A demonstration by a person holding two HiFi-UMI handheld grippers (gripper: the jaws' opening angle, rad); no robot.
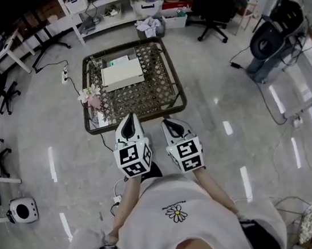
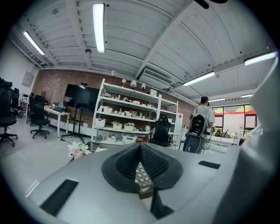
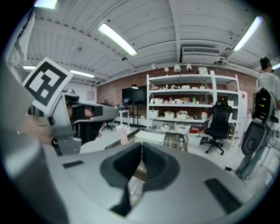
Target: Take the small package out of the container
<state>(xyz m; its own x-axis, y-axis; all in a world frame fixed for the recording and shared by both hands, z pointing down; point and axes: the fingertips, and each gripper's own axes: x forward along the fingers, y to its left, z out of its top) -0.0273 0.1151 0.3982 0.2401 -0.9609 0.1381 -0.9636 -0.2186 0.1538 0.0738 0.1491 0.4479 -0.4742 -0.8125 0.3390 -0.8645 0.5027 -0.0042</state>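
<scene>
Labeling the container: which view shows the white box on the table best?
Head view: white box, whole, from above on the lattice table. Right gripper view shows it low and blurred; left gripper view barely at all.

container (image 1: 122,74) | white, flat, rectangular | lying on lattice table (image 1: 154,92)

Bright ceiling striplights (image 2: 98,27), glare on floor (image 1: 52,163), fisheye edges

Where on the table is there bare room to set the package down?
The table is bare along its right side and in front of the white box, up to the near rim. The left edge is crowded: flowers sit right beside the box.
</scene>
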